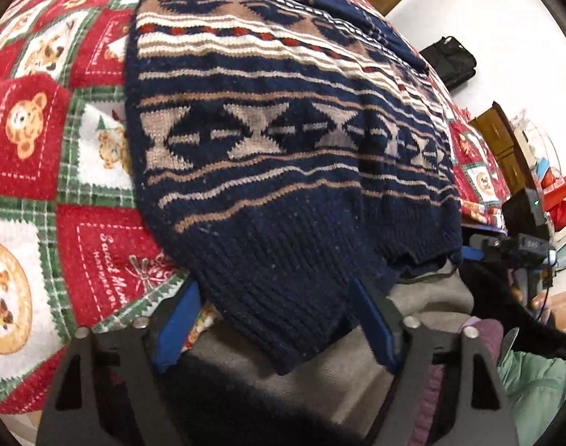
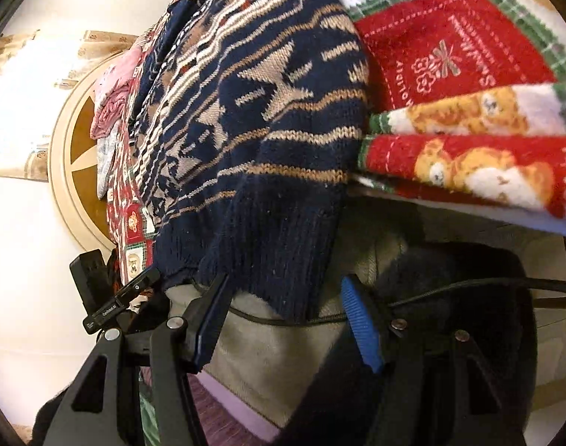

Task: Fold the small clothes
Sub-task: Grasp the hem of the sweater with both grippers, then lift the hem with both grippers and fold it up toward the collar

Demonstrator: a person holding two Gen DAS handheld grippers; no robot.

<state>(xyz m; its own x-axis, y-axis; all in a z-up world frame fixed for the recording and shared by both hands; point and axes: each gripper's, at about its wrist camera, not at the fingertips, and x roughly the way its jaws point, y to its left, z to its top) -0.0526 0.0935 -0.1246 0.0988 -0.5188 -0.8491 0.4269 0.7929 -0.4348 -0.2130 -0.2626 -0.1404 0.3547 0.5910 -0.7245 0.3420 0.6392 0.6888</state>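
Observation:
A navy knitted sweater (image 1: 268,141) with tan and cream bands lies spread on the table's red, white and green Christmas cloth (image 1: 41,141). Its ribbed hem (image 1: 283,286) hangs over the near edge. My left gripper (image 1: 277,330) stands open around the hem's left part, with a blue pad on each side of the knit and neither pad pressing on it. In the right wrist view the sweater (image 2: 268,119) runs away to the upper left. My right gripper (image 2: 286,323) is open below the hem's right corner (image 2: 283,271), which dangles between the fingers.
Beige cloth (image 1: 301,383) lies below the table edge under both grippers. Pink and grey clothes (image 2: 110,111) are piled at the far end by a round wooden top (image 2: 65,156). A black bag (image 1: 450,59) sits on the floor. A fold of the Christmas cloth (image 2: 468,163) lies right of the sweater.

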